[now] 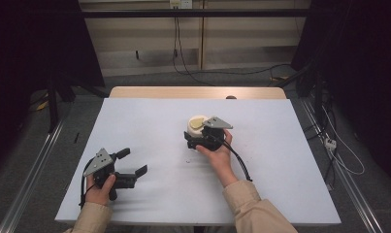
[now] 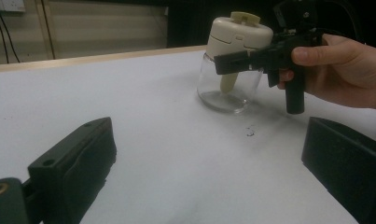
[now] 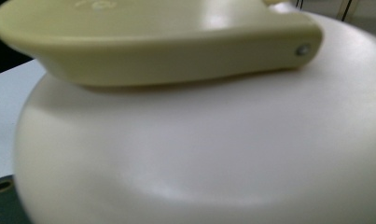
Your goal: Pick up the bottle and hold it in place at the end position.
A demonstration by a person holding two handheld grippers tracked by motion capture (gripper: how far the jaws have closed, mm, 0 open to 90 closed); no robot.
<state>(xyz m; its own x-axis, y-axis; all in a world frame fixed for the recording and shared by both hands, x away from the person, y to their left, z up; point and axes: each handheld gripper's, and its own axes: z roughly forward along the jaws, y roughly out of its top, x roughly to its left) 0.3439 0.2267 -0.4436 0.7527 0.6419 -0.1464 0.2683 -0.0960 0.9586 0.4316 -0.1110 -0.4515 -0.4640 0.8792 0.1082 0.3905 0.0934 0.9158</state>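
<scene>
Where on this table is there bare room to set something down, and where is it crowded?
Bare patches: the far-left sheet beyond the left tool, the middle strip between the tools, and the right side past the cable. It is crowded around the jar, where the right tool sits at its cream lid.

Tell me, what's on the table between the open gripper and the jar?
Almost nothing: bare white table runs from the left gripper to the jar, apart from one small dark speck, in the left gripper view.
</scene>
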